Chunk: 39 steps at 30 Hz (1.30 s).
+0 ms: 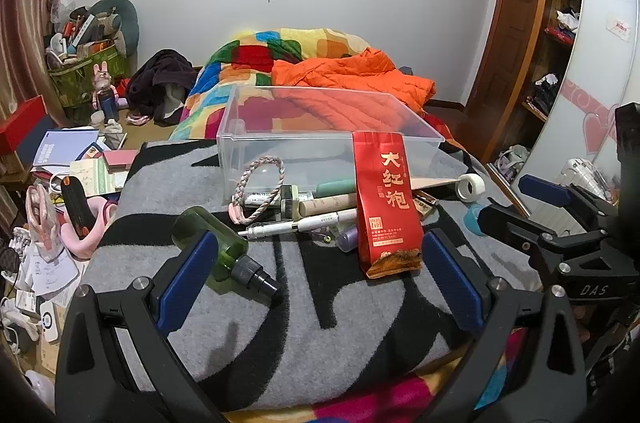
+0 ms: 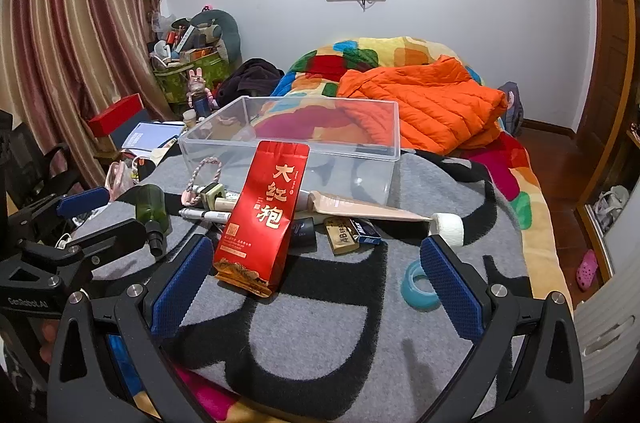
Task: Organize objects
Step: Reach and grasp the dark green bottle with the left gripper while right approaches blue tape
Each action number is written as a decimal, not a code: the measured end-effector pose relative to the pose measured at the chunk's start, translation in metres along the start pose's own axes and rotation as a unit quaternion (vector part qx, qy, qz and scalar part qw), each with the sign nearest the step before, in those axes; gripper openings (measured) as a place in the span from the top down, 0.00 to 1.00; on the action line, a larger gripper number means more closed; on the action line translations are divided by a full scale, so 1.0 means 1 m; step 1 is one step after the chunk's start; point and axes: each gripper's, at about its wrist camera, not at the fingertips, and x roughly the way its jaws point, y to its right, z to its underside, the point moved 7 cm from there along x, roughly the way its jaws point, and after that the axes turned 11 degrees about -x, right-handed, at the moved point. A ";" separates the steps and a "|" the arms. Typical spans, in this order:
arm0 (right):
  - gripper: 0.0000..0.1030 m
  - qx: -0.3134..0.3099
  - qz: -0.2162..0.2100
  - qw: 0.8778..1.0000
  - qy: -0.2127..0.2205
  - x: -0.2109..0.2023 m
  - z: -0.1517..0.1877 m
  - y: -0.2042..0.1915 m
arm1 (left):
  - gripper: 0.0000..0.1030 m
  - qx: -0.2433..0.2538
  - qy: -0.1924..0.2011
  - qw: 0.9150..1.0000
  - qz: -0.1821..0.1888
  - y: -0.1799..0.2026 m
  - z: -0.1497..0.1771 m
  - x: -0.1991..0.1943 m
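Observation:
A clear plastic bin (image 1: 328,139) (image 2: 296,139) stands on a grey and black blanket (image 1: 280,323). In front of it lies a pile: a red tea pouch (image 1: 386,203) (image 2: 264,215), a green spray bottle (image 1: 224,247) (image 2: 152,211), a white pen (image 1: 296,225), a braided loop (image 1: 260,183), a white tape roll (image 1: 470,186) (image 2: 448,229), a teal tape roll (image 2: 418,287), a long beige tube (image 2: 360,207). My left gripper (image 1: 316,279) is open and empty, near the bottle and pouch. My right gripper (image 2: 316,283) is open and empty, just in front of the pouch.
An orange jacket (image 2: 420,103) and a patchwork quilt (image 1: 280,51) lie behind the bin. The floor at the left is cluttered with papers, boxes and a green basket (image 1: 88,71). A wardrobe (image 1: 560,23) stands at the right.

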 end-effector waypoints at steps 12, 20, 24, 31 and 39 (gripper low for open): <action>0.05 -0.012 0.001 1.000 -0.010 0.011 0.005 0.007 | 0.18 -0.013 -0.010 1.000 -0.011 -0.018 0.001 0.010; 0.17 0.009 0.022 1.000 -0.020 0.016 0.009 0.040 | 0.26 -0.054 -0.015 0.997 -0.046 -0.060 -0.009 0.018; 0.19 0.025 0.040 0.998 -0.033 0.023 0.015 0.064 | 0.28 -0.081 -0.035 0.994 -0.058 -0.080 -0.010 0.034; 0.20 0.065 0.036 0.995 -0.059 0.032 0.032 0.091 | 0.28 -0.110 -0.077 0.989 -0.058 -0.093 0.001 0.066; 0.47 0.058 0.034 0.993 -0.099 0.054 0.054 0.083 | 0.39 -0.108 -0.080 0.988 -0.074 -0.096 0.005 0.080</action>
